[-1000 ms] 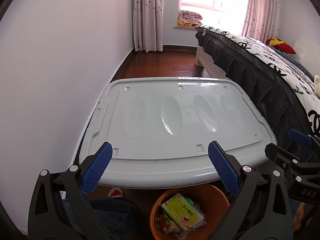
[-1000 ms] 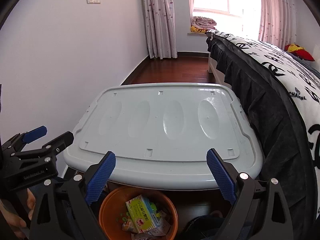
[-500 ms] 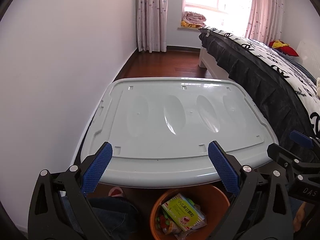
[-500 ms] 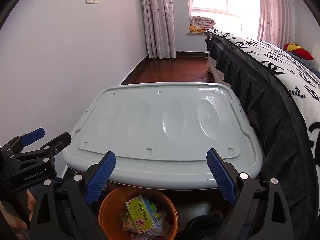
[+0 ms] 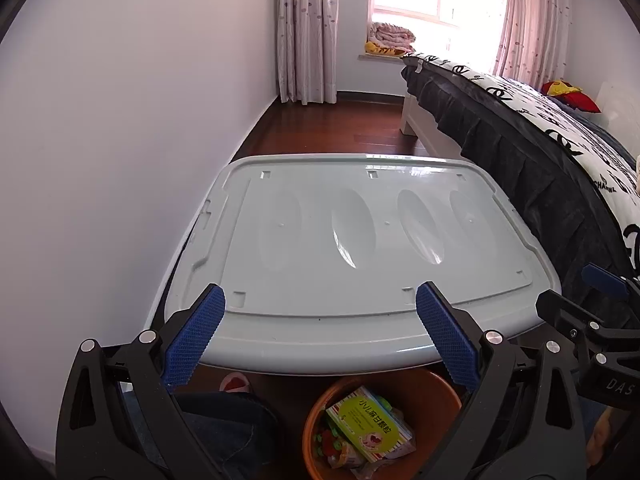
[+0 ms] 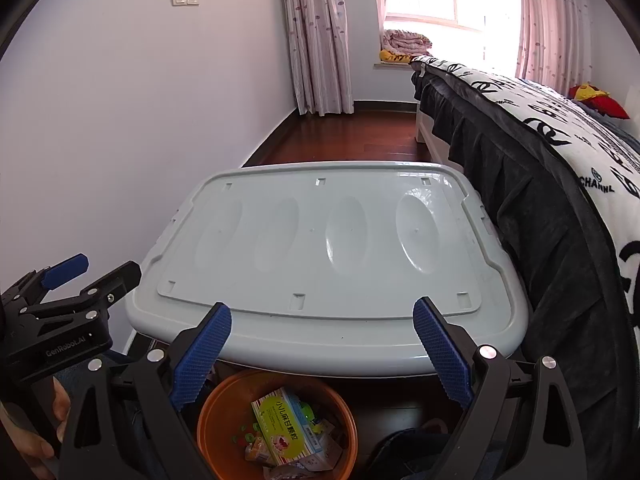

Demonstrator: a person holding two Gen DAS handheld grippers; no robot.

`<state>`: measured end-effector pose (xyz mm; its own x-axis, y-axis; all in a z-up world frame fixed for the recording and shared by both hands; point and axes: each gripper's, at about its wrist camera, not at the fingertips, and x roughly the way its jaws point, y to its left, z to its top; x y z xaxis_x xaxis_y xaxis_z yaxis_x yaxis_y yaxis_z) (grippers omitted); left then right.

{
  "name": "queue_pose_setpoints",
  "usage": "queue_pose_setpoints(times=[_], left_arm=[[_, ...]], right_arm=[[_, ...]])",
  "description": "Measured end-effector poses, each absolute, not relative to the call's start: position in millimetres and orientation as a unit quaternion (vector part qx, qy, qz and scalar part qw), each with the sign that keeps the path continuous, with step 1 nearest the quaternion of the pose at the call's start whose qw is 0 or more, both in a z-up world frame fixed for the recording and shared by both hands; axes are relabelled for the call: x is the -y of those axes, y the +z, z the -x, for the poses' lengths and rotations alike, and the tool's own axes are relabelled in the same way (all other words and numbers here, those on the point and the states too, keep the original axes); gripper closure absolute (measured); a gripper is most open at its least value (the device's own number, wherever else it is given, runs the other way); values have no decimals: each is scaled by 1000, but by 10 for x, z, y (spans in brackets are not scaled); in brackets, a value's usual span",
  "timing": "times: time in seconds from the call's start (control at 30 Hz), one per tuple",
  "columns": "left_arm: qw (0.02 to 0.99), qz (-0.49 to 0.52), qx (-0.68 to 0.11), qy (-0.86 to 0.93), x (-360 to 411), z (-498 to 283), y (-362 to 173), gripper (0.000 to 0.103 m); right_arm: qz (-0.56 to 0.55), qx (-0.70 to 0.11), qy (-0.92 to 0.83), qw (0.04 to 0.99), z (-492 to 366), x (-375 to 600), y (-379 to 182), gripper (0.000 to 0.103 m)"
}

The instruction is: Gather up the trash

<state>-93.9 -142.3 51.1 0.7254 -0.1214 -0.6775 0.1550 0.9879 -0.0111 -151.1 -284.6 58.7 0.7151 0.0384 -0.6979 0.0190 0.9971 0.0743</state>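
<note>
I'm holding the left gripper (image 5: 320, 332) and right gripper (image 6: 322, 342) spread wide and empty, both hovering at the near edge of the grey bin lid (image 5: 360, 248). Trash, including a yellow-green box (image 6: 282, 426), is sitting in the orange bucket (image 6: 224, 404) below, near side of the lid.

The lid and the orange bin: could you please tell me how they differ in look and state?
The lid is pale grey, flat and roughly rectangular; the bin is orange, round and deep. The lid's top is bare, while the bin holds trash, including a yellow-green box. The lid sits higher, with the bin low beside its near edge. Both look like smooth plastic.
</note>
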Motion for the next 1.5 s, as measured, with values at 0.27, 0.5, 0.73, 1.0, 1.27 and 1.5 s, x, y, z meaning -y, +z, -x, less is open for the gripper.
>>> queue_pose_setpoints(times=[0.27,0.5,0.73,1.0,1.27,1.5], left_arm=[[933,-26,-353,-69,1415,963,531,9],[935,-19,-348,-64,1373,968,553,9],[935,-16,-350,-65,1353,974,549,10],[937,-22,-343,-61,1350,971,556,10],[939,-24,-339,-58,1346,979,576,10],[941,-29,-335,-51,1345,970,579,10]], right_arm=[[-39,-377,5,925,1510,2844,585,12],[-40,-378,4,925,1501,2845,577,12],[-40,-378,4,925,1506,2843,573,12],[-43,-380,1,924,1508,2852,555,12],[-43,-380,1,924,1508,2850,553,12],[-44,-383,-2,923,1513,2857,530,12]])
